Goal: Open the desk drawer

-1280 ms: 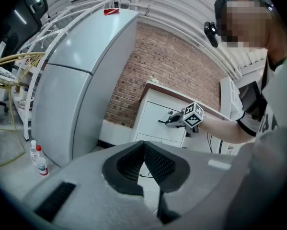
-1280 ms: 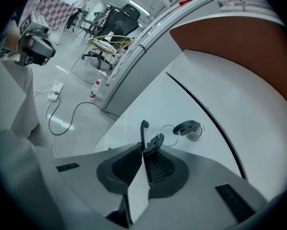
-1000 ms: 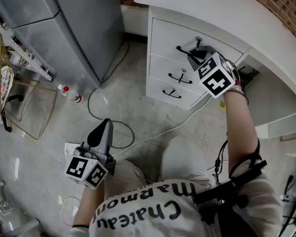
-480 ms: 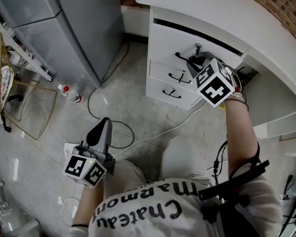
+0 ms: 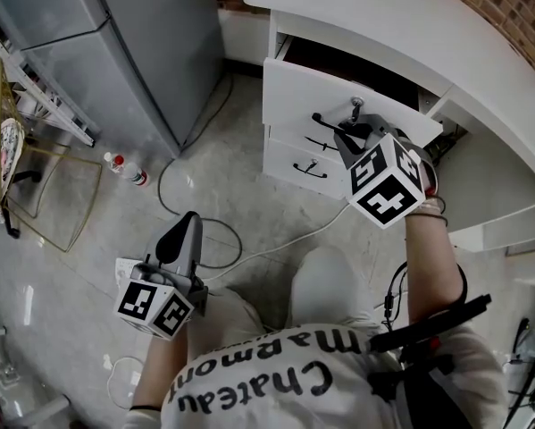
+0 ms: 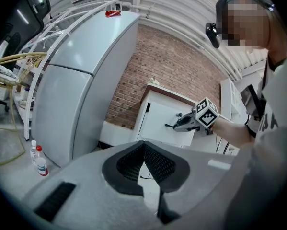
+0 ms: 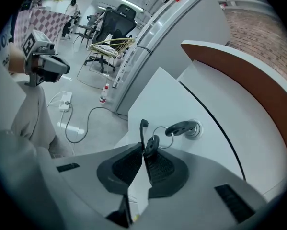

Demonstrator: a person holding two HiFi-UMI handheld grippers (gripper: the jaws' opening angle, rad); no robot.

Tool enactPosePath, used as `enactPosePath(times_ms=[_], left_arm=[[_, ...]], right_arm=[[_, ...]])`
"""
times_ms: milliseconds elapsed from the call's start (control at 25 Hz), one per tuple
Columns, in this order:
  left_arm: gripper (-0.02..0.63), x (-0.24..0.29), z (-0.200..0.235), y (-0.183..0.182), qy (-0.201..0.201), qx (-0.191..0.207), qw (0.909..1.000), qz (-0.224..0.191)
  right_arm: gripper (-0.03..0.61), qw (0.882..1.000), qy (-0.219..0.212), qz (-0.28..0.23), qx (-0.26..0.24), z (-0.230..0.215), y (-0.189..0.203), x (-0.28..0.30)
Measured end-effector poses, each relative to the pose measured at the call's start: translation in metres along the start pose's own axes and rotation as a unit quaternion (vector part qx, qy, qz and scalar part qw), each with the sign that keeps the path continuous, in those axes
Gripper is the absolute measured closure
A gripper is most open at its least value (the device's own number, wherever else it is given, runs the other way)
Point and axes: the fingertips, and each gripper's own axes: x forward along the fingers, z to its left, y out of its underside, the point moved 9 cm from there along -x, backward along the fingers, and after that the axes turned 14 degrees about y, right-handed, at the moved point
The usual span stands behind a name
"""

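Note:
The white desk (image 5: pixel 481 61) has three stacked drawers. Its top drawer (image 5: pixel 294 83) stands partly pulled out, with a dark gap behind its front. My right gripper (image 5: pixel 340 134) is shut on that drawer's black handle (image 5: pixel 321 120). In the right gripper view the handle (image 7: pixel 143 128) runs between the pads of the right gripper (image 7: pixel 144 146). A key (image 7: pixel 180 127) sits in the drawer's lock, and a second key (image 7: pixel 153 145) hangs from its ring. My left gripper (image 5: pixel 185 239) hovers low over the floor, shut and empty, and in its own view the left gripper (image 6: pixel 143 146) points level toward the desk (image 6: pixel 162 119).
Two lower drawers (image 5: pixel 294 161) with black handles stay closed. A tall grey fridge (image 5: pixel 115 52) stands left of the desk. A bottle (image 5: pixel 127 170), a white cable (image 5: pixel 276 244) and a power strip (image 5: pixel 124 270) lie on the floor. A wire rack (image 5: pixel 35 96) is at far left.
The top drawer has slid out toward me with my right gripper on its handle, so a dark gap has opened behind its front. The left gripper has stayed still.

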Motion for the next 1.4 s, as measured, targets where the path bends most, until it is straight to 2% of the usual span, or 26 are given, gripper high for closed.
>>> enactPosePath(times_ms=[320,560,840,1080,1400], left_arm=[[0.598,0.000,-0.002,0.001,-0.001,-0.003,1.0000,-0.003],[0.598,0.002,-0.008,0.004,-0.002,0.014,0.9999,0.007],[0.598,-0.001,-0.009,0.002,-0.001,0.014,0.9999,0.004],[0.598,0.002,-0.015,0.002,-0.007,0.068,0.9972,0.029],[0.598,0.007,-0.011,0.000,-0.006,0.050,0.9985,0.023]], right_arm=[[0.545,1.000,-0.005,0.005,-0.001,0.018,-0.005,-0.019],[0.545,1.000,-0.009,0.002,0.001,0.030,-0.006,-0.036],[0.545,1.000,-0.017,0.009,0.000,0.039,-0.012,-0.049],[0.543,1.000,-0.015,0.011,0.000,0.047,-0.012,-0.062],[0.544,1.000,-0.025,0.009,-0.010,0.057,-0.015,-0.077]])
